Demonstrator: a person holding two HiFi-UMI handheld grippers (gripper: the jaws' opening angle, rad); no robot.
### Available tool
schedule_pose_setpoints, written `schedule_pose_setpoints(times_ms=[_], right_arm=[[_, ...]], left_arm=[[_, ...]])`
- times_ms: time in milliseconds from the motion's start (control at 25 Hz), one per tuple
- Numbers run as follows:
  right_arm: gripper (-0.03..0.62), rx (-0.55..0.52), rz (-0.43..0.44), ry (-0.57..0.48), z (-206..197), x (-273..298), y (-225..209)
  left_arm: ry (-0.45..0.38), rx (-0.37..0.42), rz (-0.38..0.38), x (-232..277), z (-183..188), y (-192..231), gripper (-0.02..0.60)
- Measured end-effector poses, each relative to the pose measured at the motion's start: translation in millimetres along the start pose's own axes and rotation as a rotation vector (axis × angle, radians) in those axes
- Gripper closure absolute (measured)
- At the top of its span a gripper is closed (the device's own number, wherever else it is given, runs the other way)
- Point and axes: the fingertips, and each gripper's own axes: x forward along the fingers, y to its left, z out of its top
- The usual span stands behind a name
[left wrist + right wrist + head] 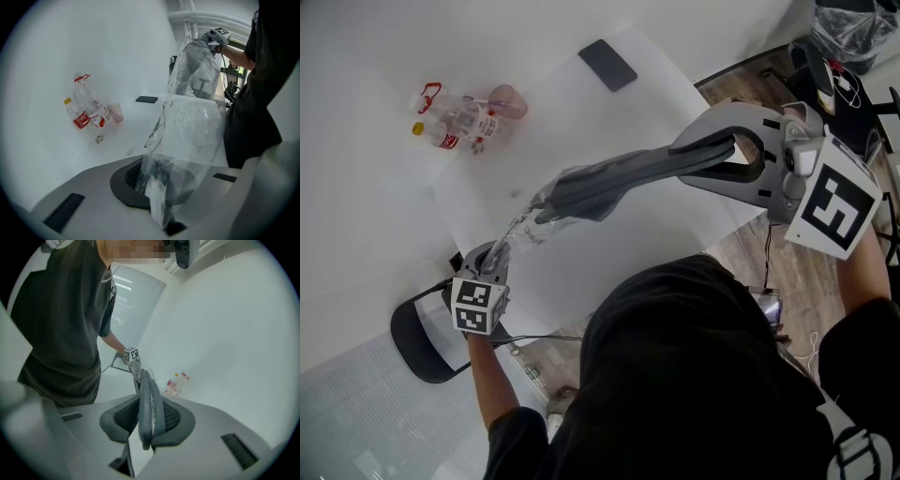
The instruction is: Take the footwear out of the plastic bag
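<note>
Left gripper (159, 199): jaws fully closed, pinching the bunched end of the clear plastic bag (187, 140). In the head view it sits low at the near-left table edge (492, 261), pointing steeply down.

Right gripper (147, 427): jaws partly apart, clamped on the dark grey footwear (150, 404). It looks like a flat pair pressed together, seen edge-on between the pads. Can't tell if any film lies between pads and footwear.

Footwear (628, 173) hangs in the air between the two grippers, above the table. One end is in the right gripper (698, 161); the other end is still sleeved in the bag (525, 225). The bag is pulled taut from the left gripper up to the footwear. From the left gripper view the plastic wraps the footwear (197, 70) most of the way up towards the right gripper.

Below them is a white table (366, 187) with a white sheet (675, 225) on it. A black phone (607, 64) lies on the far corner of the sheet. Off the sheet at far left, clear bottles (455, 122) lie in a cluster, with a pink cup (508, 99) just beside them.
</note>
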Motion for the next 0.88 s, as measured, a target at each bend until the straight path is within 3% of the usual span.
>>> schedule_pose_setpoints(times_ms=[360,760,880], right_arm=[[0.513,0.050,-0.083,-0.009,-5.3,-11.6,-25.2],[0.513,0.154,-0.278,-0.052,-17.1,-17.1,-45.7],[0.513,0.181,-0.321,-0.069,-18.7,-20.2,-48.2]], left_arm=[[-0.031,-0.198,-0.005,2.4,-17.0,17.7,0.558],[-0.154,-0.379,0.182,-16.4,4.4,50.8,0.558],[-0.176,-0.468,0.253,-24.7,9.9,62.1,0.558]])
